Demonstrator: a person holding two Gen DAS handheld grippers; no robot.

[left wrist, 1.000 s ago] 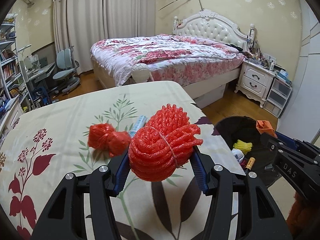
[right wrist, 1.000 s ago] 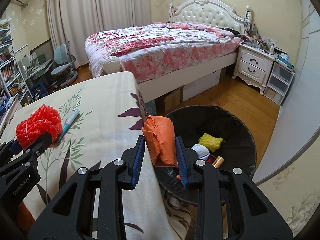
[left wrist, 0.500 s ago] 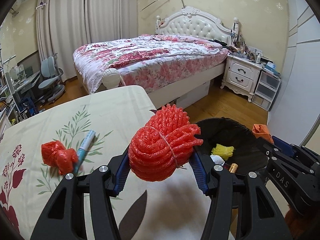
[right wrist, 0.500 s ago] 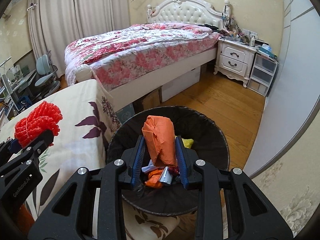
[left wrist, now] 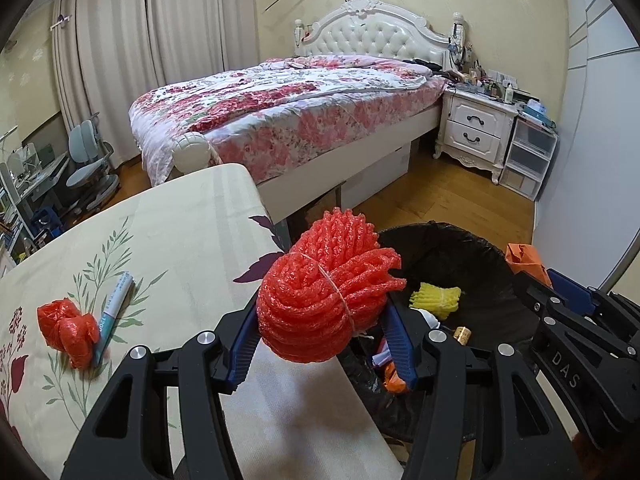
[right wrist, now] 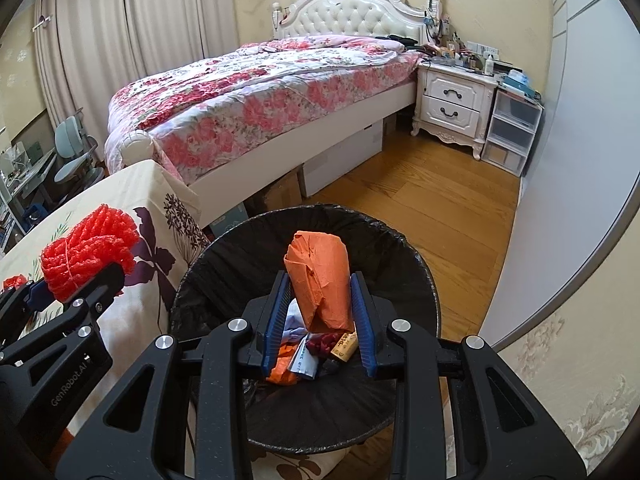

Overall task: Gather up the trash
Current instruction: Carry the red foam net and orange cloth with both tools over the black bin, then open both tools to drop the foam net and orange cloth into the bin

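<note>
**Both grippers loaded at the bin**

We saw the right gripper [right wrist: 320, 312] clenched on a crumpled orange paper wad [right wrist: 318, 280], held directly above the black-lined trash bin [right wrist: 404, 256], where yellow foam [left wrist: 436, 300], wrappers and other scraps already lay. The left gripper [left wrist: 322, 334] gripped a red foam net bundle [left wrist: 320, 300] tied with a thin band, poised over the table's edge beside the bin's rim. On the floral tablecloth [left wrist: 180, 232] behind it we noted a crumpled red plastic bag [left wrist: 66, 330] touching a blue-and-white tube [left wrist: 114, 306]. A bed [right wrist: 260, 92] with a floral quilt stood beyond.
</note>
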